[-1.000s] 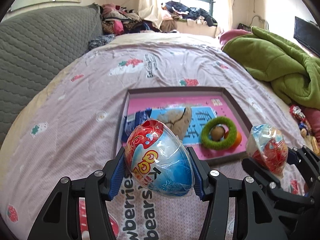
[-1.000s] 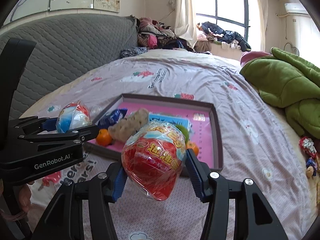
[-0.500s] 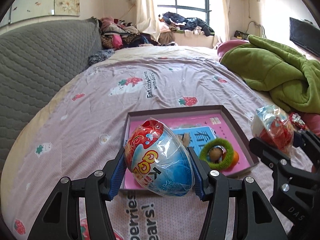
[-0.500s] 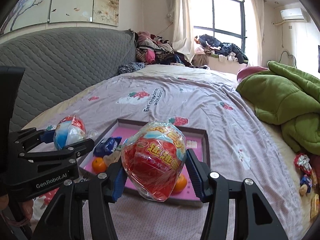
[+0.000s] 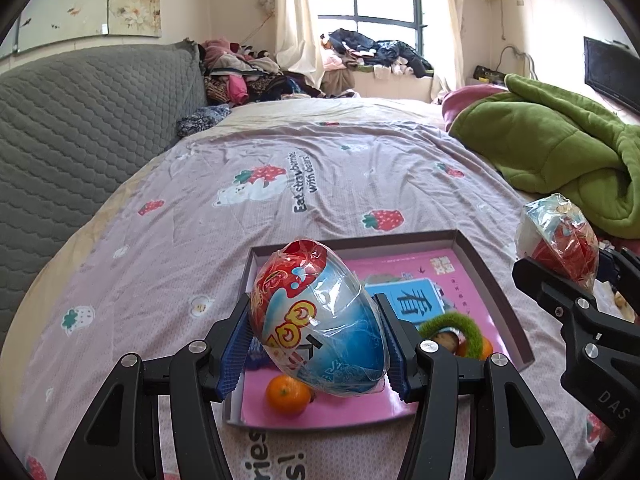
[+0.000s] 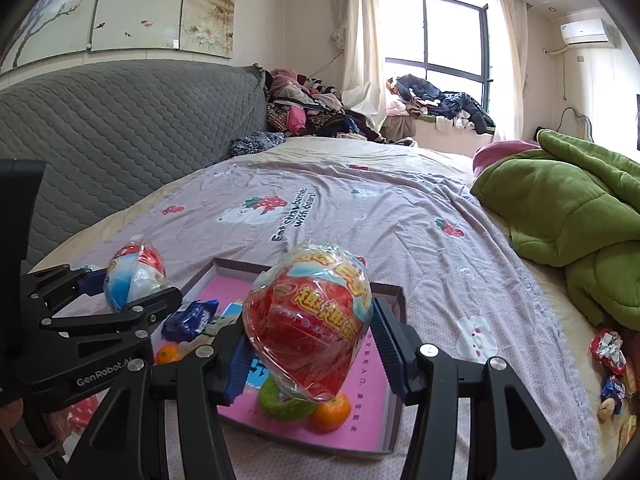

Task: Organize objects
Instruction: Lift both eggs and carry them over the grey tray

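Left tool [image 5: 318, 354] pinching blue egg toy [image 5: 320, 320], right tool [image 6: 310, 354] pinching red egg toy [image 6: 310, 320], both held above near end of box lid [image 5: 502, 280] on bed [image 5: 200, 216]. Inside lid: oranges [image 5: 287, 394], green ring [image 5: 460, 322], blue wrapper [image 6: 190, 319].

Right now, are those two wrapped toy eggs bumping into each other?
Apart. The left wrist view shows the blue egg in the left gripper and the red egg far off to the side, with bedsheet between.
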The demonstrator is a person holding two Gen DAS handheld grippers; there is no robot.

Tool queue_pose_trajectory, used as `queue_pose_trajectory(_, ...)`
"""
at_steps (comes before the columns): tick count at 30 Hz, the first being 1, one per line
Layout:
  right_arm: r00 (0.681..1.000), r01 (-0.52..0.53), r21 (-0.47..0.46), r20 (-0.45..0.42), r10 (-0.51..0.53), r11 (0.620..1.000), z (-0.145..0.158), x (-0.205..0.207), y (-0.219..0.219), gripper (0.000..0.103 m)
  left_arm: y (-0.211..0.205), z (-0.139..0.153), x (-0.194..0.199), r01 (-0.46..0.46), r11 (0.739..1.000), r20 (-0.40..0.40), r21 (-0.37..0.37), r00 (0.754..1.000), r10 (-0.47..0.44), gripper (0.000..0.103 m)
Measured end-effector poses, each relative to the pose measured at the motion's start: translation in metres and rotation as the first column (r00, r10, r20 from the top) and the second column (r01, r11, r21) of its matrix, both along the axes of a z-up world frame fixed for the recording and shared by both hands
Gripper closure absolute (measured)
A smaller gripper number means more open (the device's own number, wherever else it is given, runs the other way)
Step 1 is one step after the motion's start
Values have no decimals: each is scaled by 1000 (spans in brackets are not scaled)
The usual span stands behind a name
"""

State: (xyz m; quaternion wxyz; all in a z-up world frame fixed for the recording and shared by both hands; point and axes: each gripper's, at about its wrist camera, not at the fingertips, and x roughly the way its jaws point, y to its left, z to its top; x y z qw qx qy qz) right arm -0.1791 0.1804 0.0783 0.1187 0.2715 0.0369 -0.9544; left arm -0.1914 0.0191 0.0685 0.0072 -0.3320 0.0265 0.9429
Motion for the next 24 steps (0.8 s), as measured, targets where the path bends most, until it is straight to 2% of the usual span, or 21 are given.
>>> queue_pose_trajectory(7,1000,17,16,-26,-16,1000,-3,-11,7,48,-2,-3,-12,-19,1000,-27,6,999,19,44)
queue_pose_trajectory(13,1000,28,25,-5,-27,999,-13,-23,12,48,1,-13,-25,-13,1000,-14,14,1000,13,44)
queue_pose_trajectory(24,997,29,51,70,-32,998,-41,-47,12,48,18,-50,-49,18,1000,65,-17,998,-17,44)
